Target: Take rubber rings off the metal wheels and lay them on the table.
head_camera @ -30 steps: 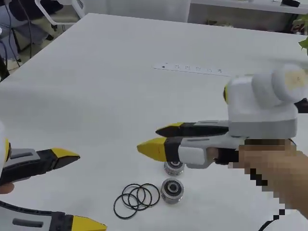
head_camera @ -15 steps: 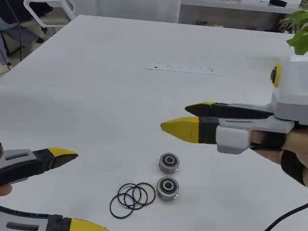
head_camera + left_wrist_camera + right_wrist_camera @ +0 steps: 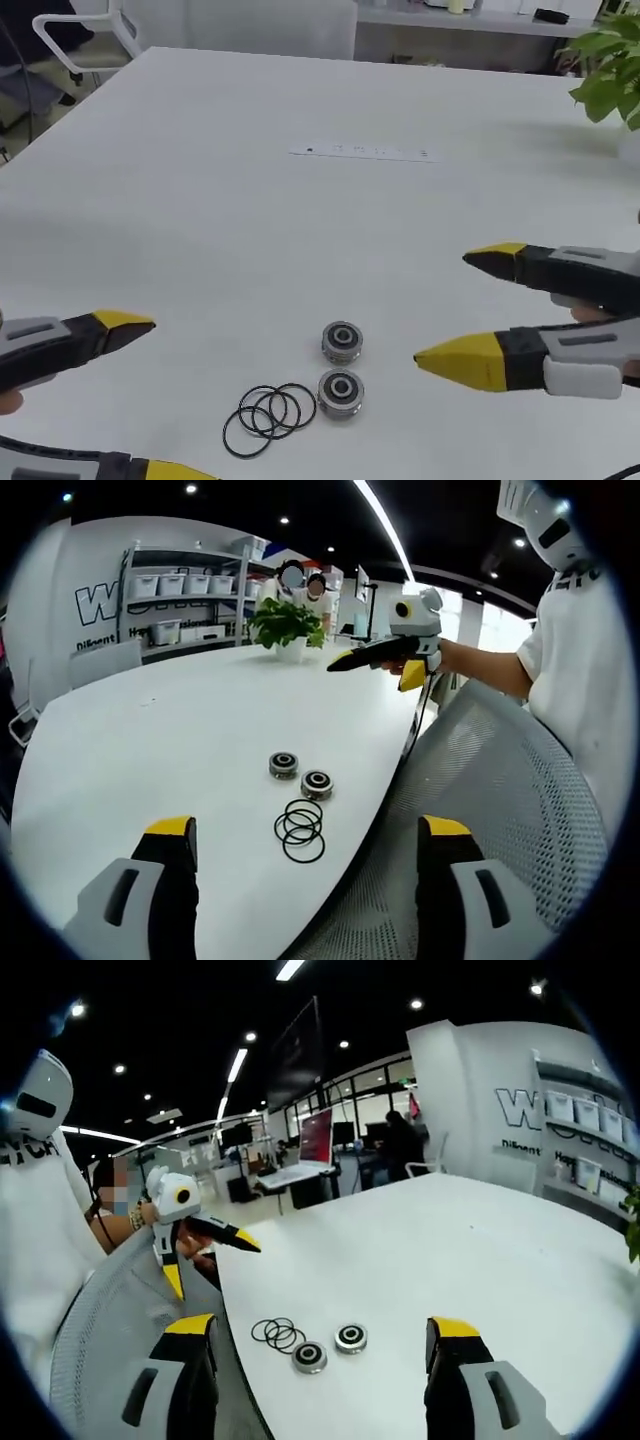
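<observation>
Left gripper (image 3: 165, 395) & right gripper (image 3: 440, 308) both empty, jaws wide apart, clear of the work. Two metal wheels (image 3: 342, 341) lie on the counter (image 3: 300, 220). Rubber rings (image 3: 265, 415) piled loose just beside the nearer one, near counter edge. Risk: stray jaw sweeps rings off edge, or sets a wheel rolling. Can't tell if wheels carry more rings.

Table (image 3: 250, 220): smooth matt white top, probably laminate. Metal wheels (image 3: 341, 340): bright machined metal, glossy, dark centres. Rubber rings (image 3: 265, 415): thin, black, matt. Left gripper (image 3: 178, 397) and right gripper (image 3: 441, 308): hard satin plastic, yellow-black tips, grey-white shells. Chair back (image 3: 480, 770): grey woven mesh.
</observation>
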Motion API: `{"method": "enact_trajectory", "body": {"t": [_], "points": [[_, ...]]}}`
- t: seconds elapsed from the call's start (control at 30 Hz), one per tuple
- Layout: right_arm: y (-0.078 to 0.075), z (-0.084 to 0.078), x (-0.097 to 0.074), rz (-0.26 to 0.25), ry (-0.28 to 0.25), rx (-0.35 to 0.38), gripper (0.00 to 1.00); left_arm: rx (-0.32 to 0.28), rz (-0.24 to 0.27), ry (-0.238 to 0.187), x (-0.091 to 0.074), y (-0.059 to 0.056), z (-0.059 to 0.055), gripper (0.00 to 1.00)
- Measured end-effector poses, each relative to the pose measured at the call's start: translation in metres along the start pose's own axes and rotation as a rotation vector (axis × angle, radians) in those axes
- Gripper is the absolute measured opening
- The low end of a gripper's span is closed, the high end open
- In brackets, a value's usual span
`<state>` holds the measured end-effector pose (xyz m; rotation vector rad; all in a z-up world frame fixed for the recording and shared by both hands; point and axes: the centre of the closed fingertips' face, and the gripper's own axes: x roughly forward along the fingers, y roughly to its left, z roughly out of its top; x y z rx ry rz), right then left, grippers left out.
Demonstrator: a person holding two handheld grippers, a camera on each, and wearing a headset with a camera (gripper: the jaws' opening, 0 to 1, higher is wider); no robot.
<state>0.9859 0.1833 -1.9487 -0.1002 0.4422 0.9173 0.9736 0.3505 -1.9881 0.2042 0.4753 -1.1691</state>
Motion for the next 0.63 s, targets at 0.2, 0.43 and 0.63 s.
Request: {"method": "enact_trajectory", "body": {"t": [0.2,0.43,0.63], "points": [[0.009,-0.027,-0.007,0.003,0.073,-0.023,0.90,0.004,-0.010,0.016,0.000,0.000,-0.001,0.99],[0.011,-0.059,-0.012,-0.009,0.159,-0.001,0.99,0.004,-0.002,0.039,-0.003,0.000,-0.004,0.99],[0.007,-0.079,-0.017,-0.037,0.204,0.025,0.99,-0.009,0.019,0.045,-0.005,0.002,-0.006,0.99]]}}
